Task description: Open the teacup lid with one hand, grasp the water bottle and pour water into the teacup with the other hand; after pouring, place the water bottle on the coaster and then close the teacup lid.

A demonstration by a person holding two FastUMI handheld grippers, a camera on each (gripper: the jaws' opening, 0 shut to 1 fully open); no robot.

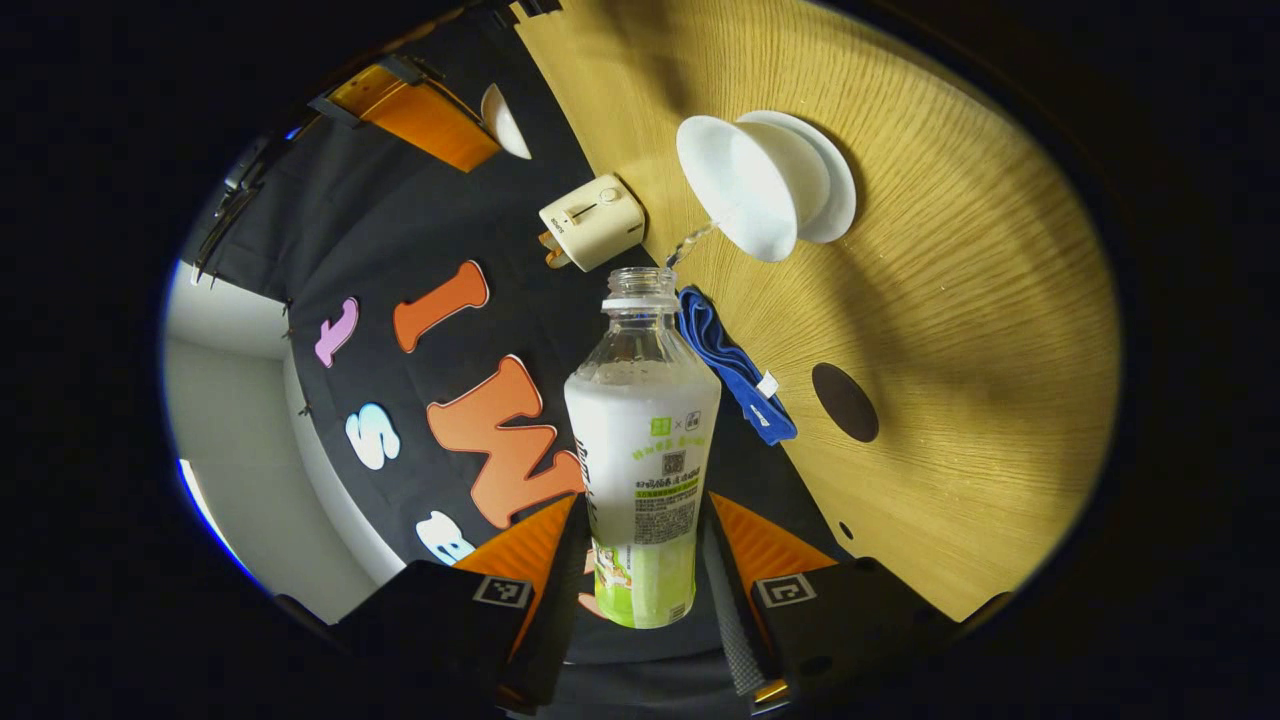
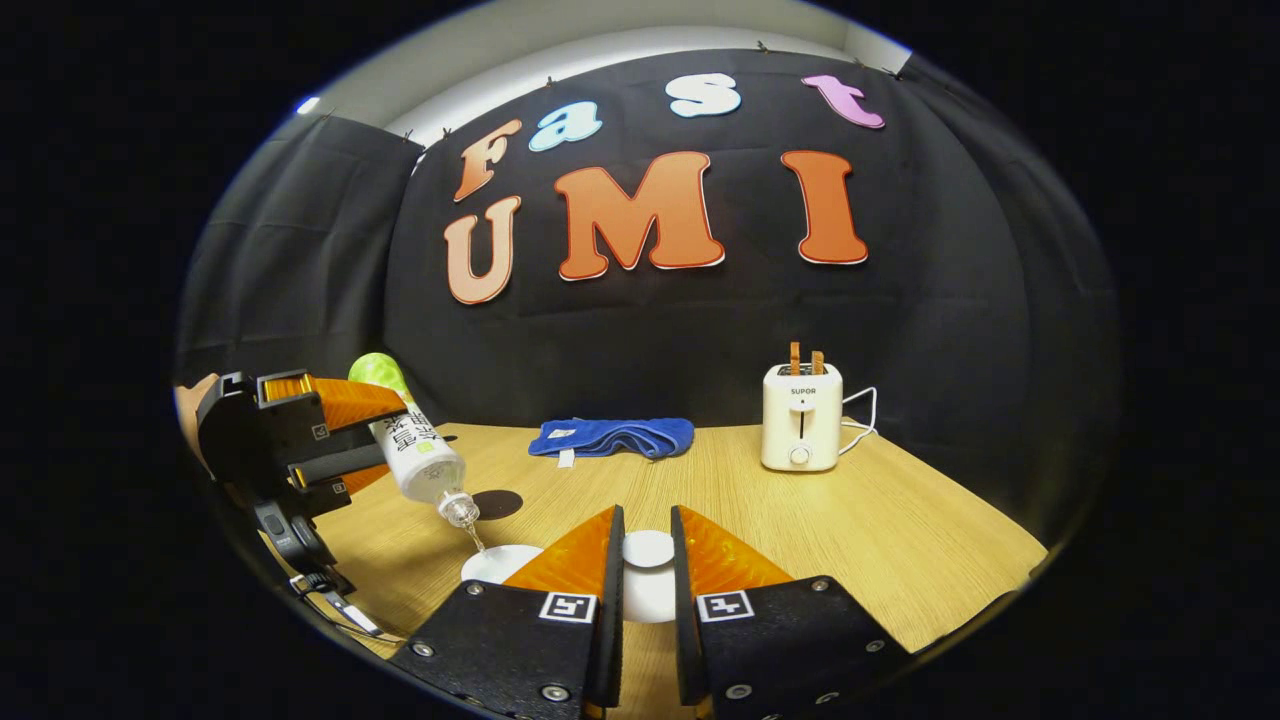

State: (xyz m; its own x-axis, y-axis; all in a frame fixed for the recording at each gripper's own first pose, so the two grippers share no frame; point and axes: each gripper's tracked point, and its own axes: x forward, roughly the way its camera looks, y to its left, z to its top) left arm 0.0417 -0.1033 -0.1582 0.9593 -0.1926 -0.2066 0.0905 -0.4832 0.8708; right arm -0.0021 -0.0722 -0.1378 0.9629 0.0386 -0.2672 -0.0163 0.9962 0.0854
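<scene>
Pouring: left gripper point(image 1: 640, 560) tilts water bottle point(image 1: 640, 440) over teacup point(image 1: 745, 185); lid apparently in right gripper point(image 2: 645, 560).

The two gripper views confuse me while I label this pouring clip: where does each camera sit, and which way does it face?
Left gripper view: rides on the left gripper, tilted, looking along the water bottle it clamps toward the open teacup; own fingers at bottom.
Right gripper view: rides on the right gripper, level, facing the booth wall, fingers holding the white lid; left gripper at far left.
Shared: bottle, teacup, blue towel, toaster, coaster, table.
</scene>
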